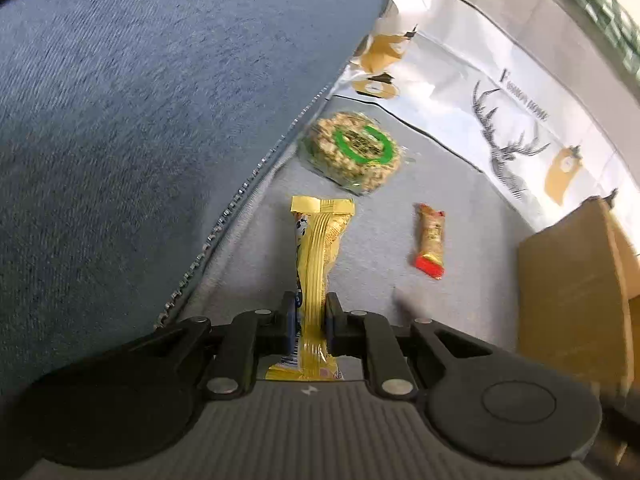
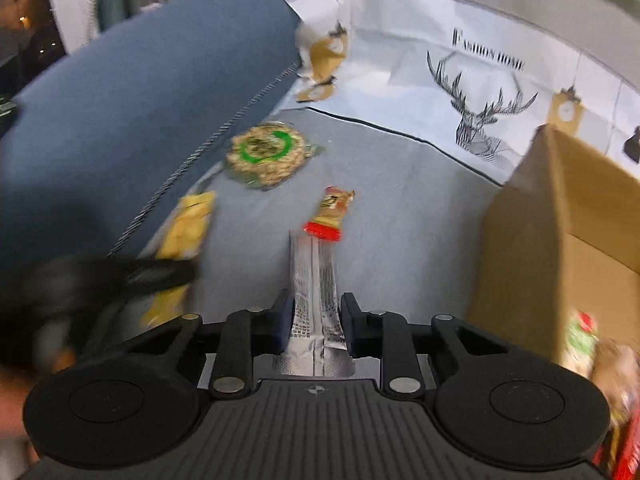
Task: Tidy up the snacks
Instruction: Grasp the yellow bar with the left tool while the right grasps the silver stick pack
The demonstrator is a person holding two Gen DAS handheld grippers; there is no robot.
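Yellow snack (image 1: 318, 264) clamped in left tongs (image 1: 311, 312); silver packet (image 2: 314, 292) in right tongs (image 2: 316, 312).

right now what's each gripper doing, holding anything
left gripper: closed on the yellow snack bar
right gripper: closed on the silver snack packet

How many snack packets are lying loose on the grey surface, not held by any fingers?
2: the round green-ringed packet beside the blue cushion, and the small red-ended bar nearer the cardboard box. Others may be hidden.
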